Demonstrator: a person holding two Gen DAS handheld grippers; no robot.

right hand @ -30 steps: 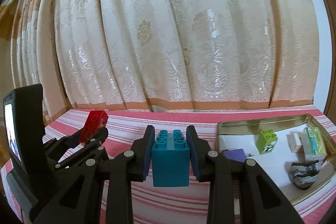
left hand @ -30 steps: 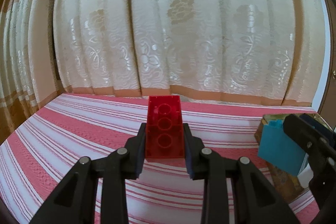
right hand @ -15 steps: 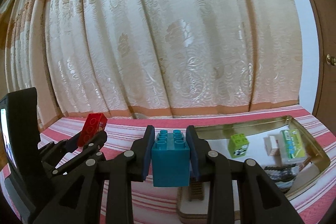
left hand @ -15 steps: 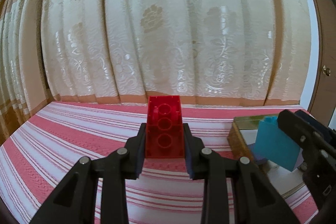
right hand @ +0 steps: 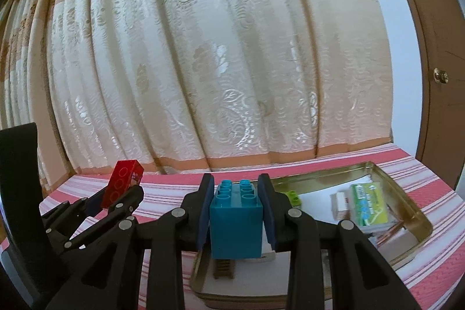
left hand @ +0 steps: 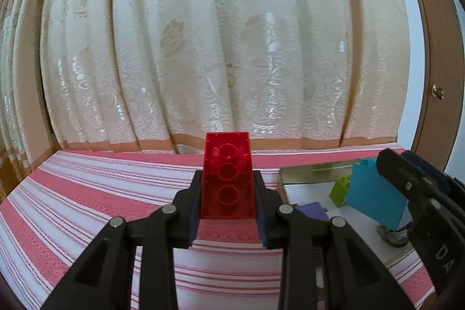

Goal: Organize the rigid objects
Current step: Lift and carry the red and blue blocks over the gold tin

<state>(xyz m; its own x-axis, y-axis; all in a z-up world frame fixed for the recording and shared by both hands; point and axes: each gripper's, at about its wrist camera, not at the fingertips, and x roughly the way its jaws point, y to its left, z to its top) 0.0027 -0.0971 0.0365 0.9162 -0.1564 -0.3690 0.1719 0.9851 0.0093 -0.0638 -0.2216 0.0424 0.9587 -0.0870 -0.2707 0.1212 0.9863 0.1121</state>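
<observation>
Left gripper clamps a translucent red plastic brick at centre frame. Right gripper clamps a teal plastic block above the gold metal tin (lower right), which probably already holds several sorted pieces; both bricks remain undelivered.

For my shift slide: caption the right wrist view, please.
Right gripper carries a teal brick over the gold tin; left gripper holds a red brick.

Both grippers swung rightward over the striped tablecloth. The gold tray, earlier off to the right, now sits right under the right gripper and its teal brick. More of the tray shows beside the left gripper, plus a brown door.
</observation>
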